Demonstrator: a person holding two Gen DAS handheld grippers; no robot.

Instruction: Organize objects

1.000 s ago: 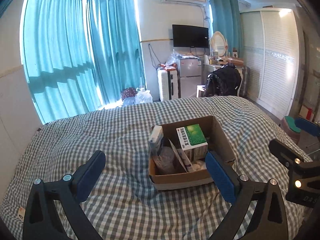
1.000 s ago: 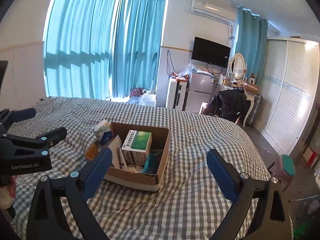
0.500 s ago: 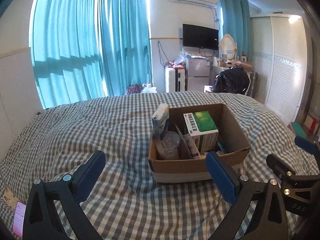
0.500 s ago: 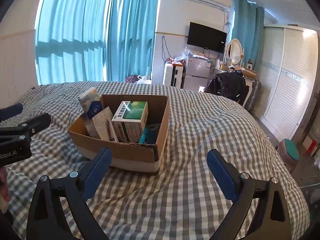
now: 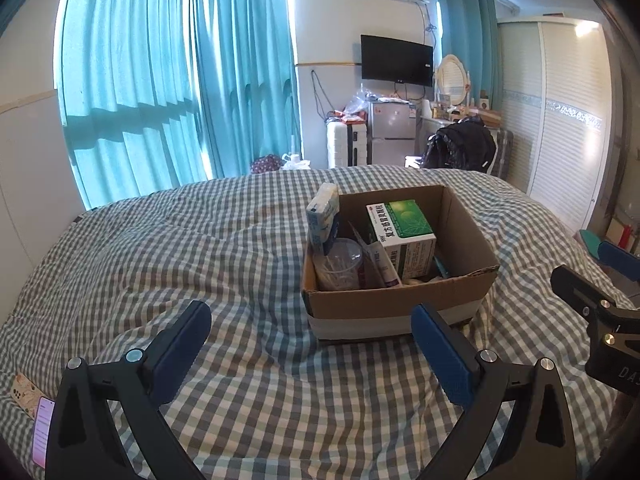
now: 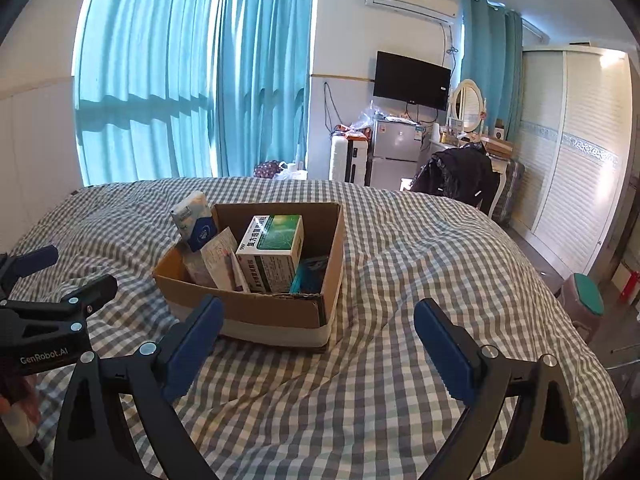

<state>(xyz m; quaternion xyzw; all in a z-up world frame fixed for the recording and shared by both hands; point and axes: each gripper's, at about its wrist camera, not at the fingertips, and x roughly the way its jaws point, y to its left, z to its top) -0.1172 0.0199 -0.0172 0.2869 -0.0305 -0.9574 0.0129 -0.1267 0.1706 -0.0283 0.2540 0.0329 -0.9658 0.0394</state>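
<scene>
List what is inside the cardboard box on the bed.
The cardboard box holds a green-and-white medicine box, a blue-and-white packet, a clear plastic cup, paper sachets and something teal. Lower items are hidden.

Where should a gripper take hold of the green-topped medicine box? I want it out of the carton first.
Grip the green-topped medicine box across its raised upper end, coming from above. It stands taller than the cardboard carton's rim, with packets crowding its left side, so only the top looks free for the open right gripper.
</scene>
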